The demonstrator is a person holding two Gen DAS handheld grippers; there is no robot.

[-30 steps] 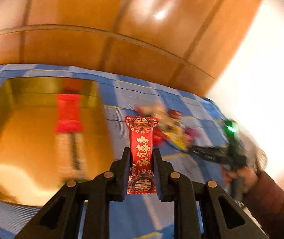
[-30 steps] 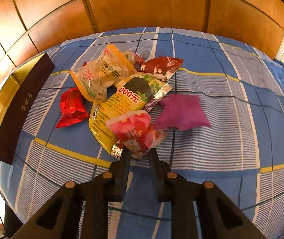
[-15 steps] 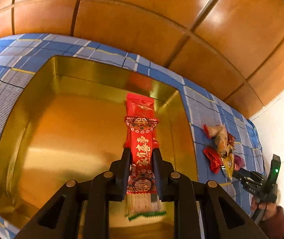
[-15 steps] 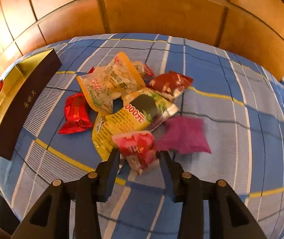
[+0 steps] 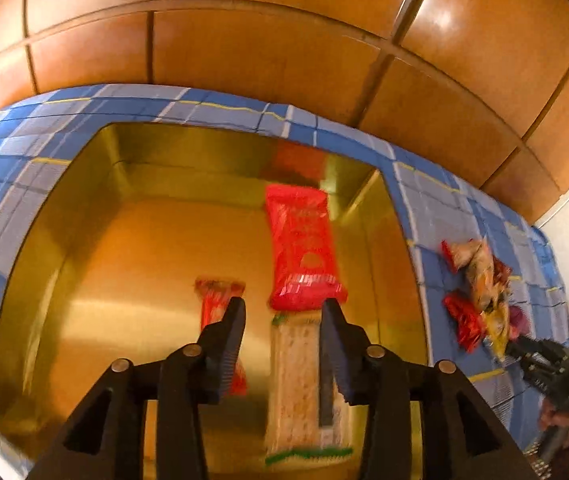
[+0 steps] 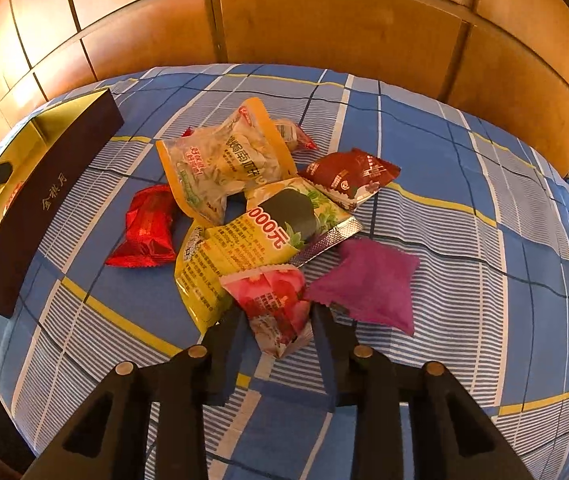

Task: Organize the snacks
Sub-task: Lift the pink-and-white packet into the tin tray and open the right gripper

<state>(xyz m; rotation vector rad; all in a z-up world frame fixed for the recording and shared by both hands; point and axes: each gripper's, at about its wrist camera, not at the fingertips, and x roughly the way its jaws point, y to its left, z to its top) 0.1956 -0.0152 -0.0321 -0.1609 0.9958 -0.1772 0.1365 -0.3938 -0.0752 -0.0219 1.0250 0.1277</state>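
My left gripper (image 5: pixel 282 310) is open and empty above the gold box (image 5: pixel 84 240). A narrow red candy bar (image 5: pixel 214 300) lies on the box floor just left of the left finger. A larger red packet (image 5: pixel 302 256) and a pale cracker packet (image 5: pixel 298 384) lie in the box too. My right gripper (image 6: pixel 276 316) is open, its fingers on either side of a pink snack packet (image 6: pixel 272 300) at the front of the snack pile. The pile holds a yellow packet (image 6: pixel 244 248), a purple packet (image 6: pixel 364 284), a red packet (image 6: pixel 146 228), a clear-and-yellow bag (image 6: pixel 224 160) and a dark red packet (image 6: pixel 350 174).
The box's dark brown side wall (image 6: pixel 44 208) stands left of the pile. A blue checked cloth (image 6: pixel 464 240) covers the table. Wooden wall panels (image 6: pixel 324 12) stand behind. The right gripper and hand (image 5: pixel 556 364) show at the right of the left wrist view, by the pile (image 5: pixel 480 292).
My left gripper has opened and let go of the narrow red candy bar, which now lies in the gold box. My right gripper opened half a second ago and stays around the pink packet.
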